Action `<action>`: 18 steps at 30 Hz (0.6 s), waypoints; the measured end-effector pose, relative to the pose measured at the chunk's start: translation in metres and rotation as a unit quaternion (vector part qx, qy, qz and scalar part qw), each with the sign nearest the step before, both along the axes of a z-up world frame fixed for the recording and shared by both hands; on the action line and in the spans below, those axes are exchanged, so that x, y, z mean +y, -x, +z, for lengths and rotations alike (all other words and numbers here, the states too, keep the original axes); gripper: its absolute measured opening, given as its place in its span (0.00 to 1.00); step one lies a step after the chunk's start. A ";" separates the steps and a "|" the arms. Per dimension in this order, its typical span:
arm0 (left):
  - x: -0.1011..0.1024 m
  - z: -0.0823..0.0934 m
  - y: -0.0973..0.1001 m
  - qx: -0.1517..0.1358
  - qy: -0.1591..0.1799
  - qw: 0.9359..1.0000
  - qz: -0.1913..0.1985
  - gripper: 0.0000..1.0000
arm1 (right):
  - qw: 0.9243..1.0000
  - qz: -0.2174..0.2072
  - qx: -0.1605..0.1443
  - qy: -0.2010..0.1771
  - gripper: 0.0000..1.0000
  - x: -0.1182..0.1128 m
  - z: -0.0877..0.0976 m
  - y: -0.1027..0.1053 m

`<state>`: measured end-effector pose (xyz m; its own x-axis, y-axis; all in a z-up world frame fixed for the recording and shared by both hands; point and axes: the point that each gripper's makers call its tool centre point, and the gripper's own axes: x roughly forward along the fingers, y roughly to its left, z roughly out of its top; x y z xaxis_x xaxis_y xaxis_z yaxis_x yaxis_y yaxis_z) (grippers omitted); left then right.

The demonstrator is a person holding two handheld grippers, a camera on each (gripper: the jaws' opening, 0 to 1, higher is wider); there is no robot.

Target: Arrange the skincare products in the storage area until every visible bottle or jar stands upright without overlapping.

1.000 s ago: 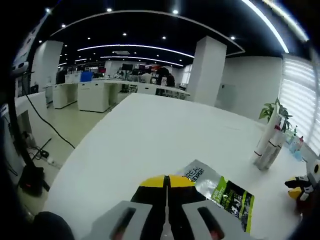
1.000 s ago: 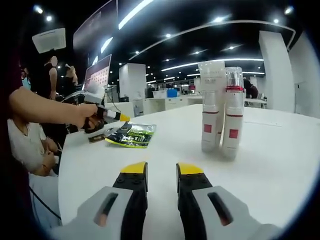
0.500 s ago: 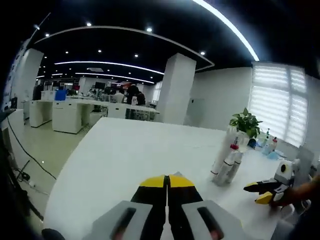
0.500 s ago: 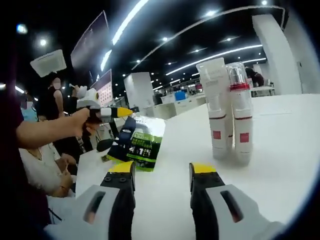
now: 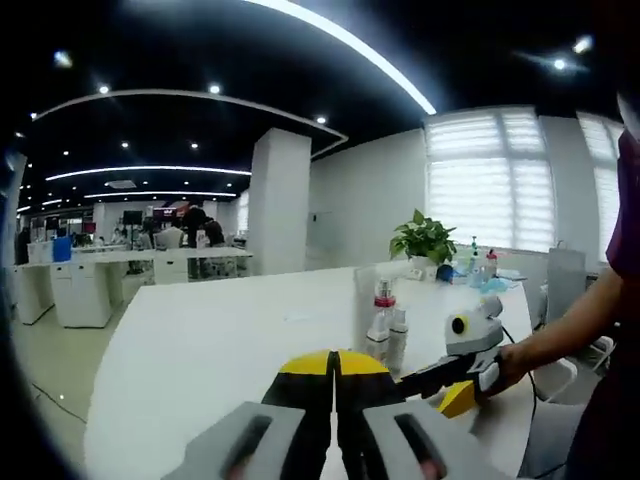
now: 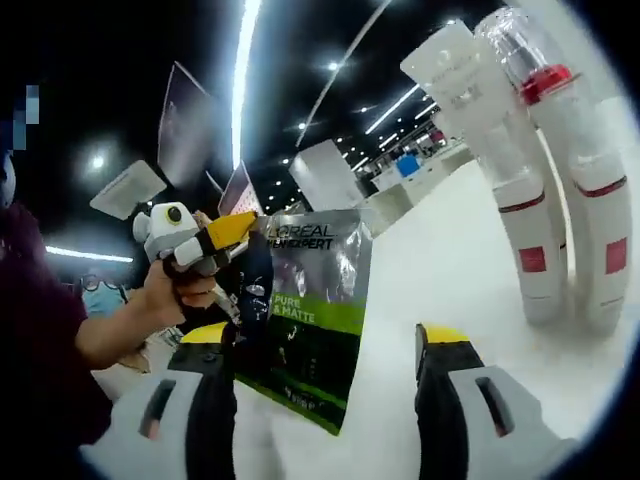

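The left gripper (image 6: 235,228) has lifted the sachet (image 6: 305,310) off the desk (image 5: 200,340), clamped on its top edge. The right gripper (image 6: 325,340) is spread wide, with the two bottles (image 6: 560,180) upright beside it.

Potted plant (image 5: 423,238) by blinds (image 5: 487,180) — white pillar (image 5: 278,201).

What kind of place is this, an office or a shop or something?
Most likely a large open-plan office. White desks with people at them stand in the background, a long white table runs up the foreground, and recessed ceiling lights line a dark ceiling. Blinds cover the windows behind a potted plant.
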<state>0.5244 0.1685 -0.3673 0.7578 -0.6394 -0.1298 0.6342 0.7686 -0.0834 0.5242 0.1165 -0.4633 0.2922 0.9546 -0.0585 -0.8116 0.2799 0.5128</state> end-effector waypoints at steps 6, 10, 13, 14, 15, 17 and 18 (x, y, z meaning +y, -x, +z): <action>-0.005 -0.002 0.008 -0.004 0.009 1.000 -0.011 0.00 | 0.997 0.073 0.034 0.006 0.16 0.015 -0.005 0.024; 0.002 -0.006 0.008 0.005 0.052 0.999 0.001 0.00 | 0.997 0.071 0.026 0.018 0.00 0.012 -0.007 0.028; 0.000 -0.009 0.011 0.009 0.063 0.998 -0.005 0.00 | 0.996 0.084 0.018 0.022 0.00 0.007 -0.008 0.038; -0.002 -0.008 0.013 0.012 0.073 0.997 -0.011 0.00 | 0.996 0.085 0.019 0.022 0.00 0.005 -0.008 0.039; -0.004 -0.008 0.014 0.010 0.083 0.996 -0.019 0.00 | 0.996 0.088 0.019 0.022 0.00 0.003 -0.007 0.041; -0.008 -0.006 0.018 0.004 0.103 0.994 -0.031 0.00 | 0.995 0.098 0.020 0.020 0.00 -0.001 -0.004 0.046; -0.012 -0.003 0.023 -0.005 0.114 0.992 -0.048 0.00 | 0.994 0.102 0.019 0.017 0.00 -0.003 -0.002 0.049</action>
<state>0.5017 0.1568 -0.3701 0.6929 -0.7202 0.0343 0.7051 0.6668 -0.2412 0.4753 0.1134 -0.4651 0.0894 0.9911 -0.0985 -0.8337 0.1286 0.5371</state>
